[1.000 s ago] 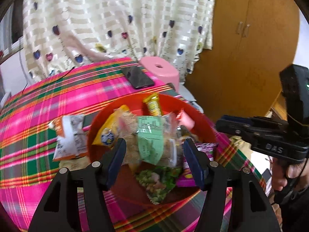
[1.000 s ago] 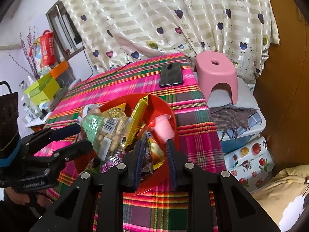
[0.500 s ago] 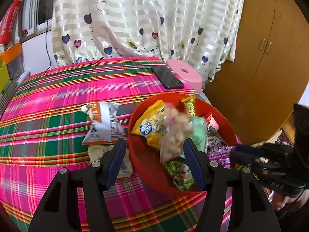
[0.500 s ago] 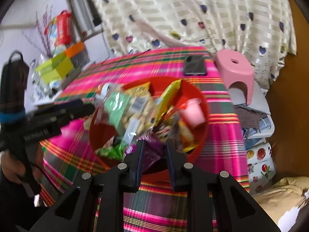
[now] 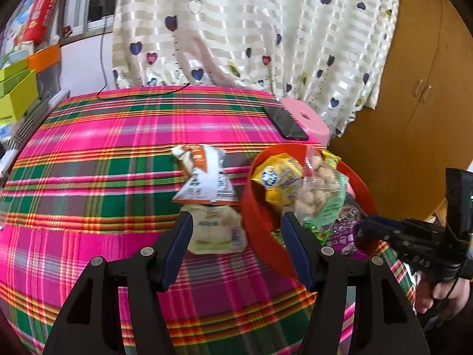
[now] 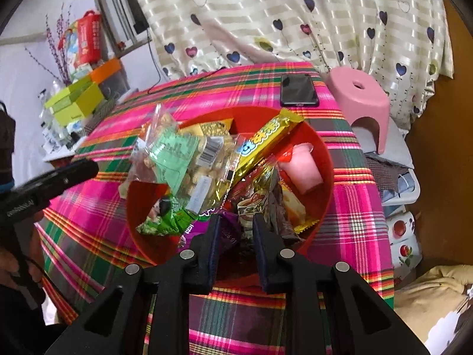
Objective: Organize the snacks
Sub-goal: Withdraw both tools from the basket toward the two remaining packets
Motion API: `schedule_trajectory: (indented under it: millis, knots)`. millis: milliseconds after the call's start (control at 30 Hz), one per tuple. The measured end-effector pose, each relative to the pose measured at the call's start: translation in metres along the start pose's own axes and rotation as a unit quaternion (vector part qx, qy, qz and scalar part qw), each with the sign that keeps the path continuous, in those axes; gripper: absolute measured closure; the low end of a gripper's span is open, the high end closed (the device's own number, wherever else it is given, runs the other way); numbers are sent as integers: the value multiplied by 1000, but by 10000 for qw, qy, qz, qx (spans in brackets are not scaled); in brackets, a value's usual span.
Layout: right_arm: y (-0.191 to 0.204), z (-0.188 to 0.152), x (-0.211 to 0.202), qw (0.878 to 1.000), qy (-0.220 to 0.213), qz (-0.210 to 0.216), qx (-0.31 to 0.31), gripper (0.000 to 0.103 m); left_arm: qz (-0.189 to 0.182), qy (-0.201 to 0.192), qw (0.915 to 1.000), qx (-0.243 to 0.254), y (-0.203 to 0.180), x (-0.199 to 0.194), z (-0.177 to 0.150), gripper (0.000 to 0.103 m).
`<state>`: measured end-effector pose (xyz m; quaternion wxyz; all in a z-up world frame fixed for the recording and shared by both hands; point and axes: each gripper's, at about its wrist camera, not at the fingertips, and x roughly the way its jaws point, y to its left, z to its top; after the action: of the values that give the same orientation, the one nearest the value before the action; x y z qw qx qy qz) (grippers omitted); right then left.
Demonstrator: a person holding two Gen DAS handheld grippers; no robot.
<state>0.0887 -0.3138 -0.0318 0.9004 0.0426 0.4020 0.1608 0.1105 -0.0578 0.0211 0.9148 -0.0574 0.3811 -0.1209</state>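
Observation:
A red bowl [image 6: 322, 159] [image 5: 257, 216] heaped with snack packets stands on the plaid tablecloth [image 5: 103, 177]. A clear nut pack with a green label [image 6: 183, 159] and a long yellow bar [image 6: 266, 136] lie on top. My right gripper [image 6: 236, 233] [image 5: 363, 230] is over the bowl's near rim, shut on the edge of a purple packet [image 6: 226, 224]. My left gripper [image 5: 238, 236] [image 6: 59, 177] is open at the bowl's left side. A pale snack pack [image 5: 212, 230] and the bowl's outer wall lie between its fingers, untouched. An orange-and-white bag [image 5: 204, 177] lies just beyond.
A black phone [image 5: 285, 122] [image 6: 298, 88] lies at the table's far right corner, with a pink stool [image 6: 360, 97] beyond it. Green boxes [image 6: 77, 100] are stacked off the left edge. A wooden cupboard [image 5: 414, 103] and a curtain [image 5: 251, 29] stand behind.
My left gripper has swung left, from above the bowl's contents to the packs on the cloth beside it. The right gripper has closed a little and shifted along the bowl's near rim.

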Motion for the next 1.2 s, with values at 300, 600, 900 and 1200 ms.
schedule_trajectory:
  millis: [300,600,900,1200]
  knots:
    - [21,6,-27,9993,-329,124,-95,73,74,-22,9996,-285,28,-12,-13,40]
    - [49,7,-26,9986,-261,321,-336,63,11,86,9994,-345,36,-12,-20,40]
    - [59,12,-21,9981,-253,370,-433,58,-18,322,9988,-356,39,8,-23,40]
    - [69,20,-11,9972,-217,470,-541,57,-18,499,9983,-298,39,39,-17,40]
